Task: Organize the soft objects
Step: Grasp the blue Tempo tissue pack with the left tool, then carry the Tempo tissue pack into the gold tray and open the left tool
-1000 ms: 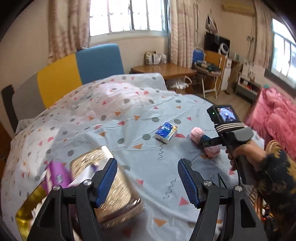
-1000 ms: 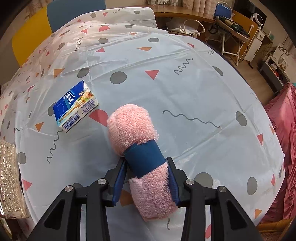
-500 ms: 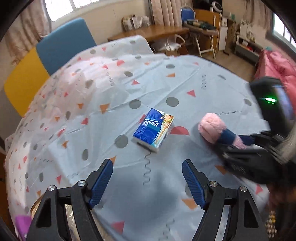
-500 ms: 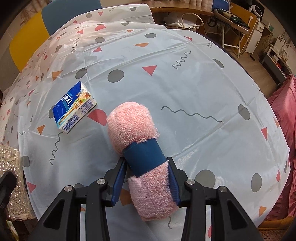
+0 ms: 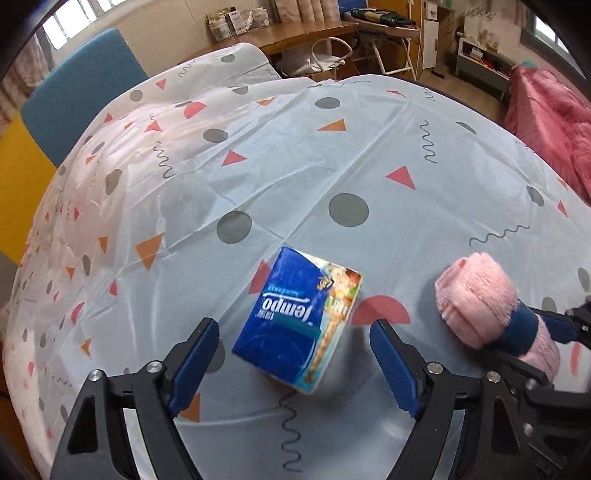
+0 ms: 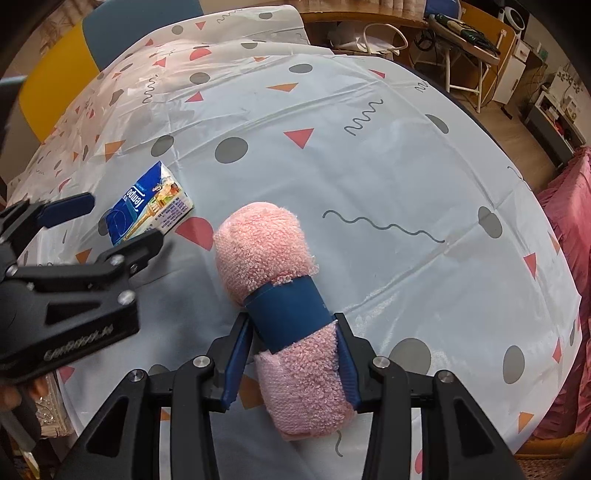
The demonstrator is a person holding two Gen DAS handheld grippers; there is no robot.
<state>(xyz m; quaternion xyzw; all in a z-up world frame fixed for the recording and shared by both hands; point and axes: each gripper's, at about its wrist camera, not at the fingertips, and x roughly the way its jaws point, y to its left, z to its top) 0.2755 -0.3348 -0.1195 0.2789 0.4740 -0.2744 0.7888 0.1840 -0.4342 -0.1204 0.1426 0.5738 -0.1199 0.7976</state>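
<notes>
A blue Tempo tissue pack lies on the patterned tablecloth. My left gripper is open, its blue fingers on either side of the pack's near end, just above the cloth. It also shows in the right wrist view, with the pack between its fingers. A rolled pink towel with a blue band is held by my right gripper, which is shut on it. The towel also shows at the right of the left wrist view.
A silvery embossed box sits at the table's near left edge. A blue and yellow chair back stands behind the table. A pink blanket lies off to the right. A wooden desk is at the back.
My left gripper has moved away from the silvery box and forward to the tissue pack, now straddling it. My right gripper stays shut on the towel, almost unmoved.
</notes>
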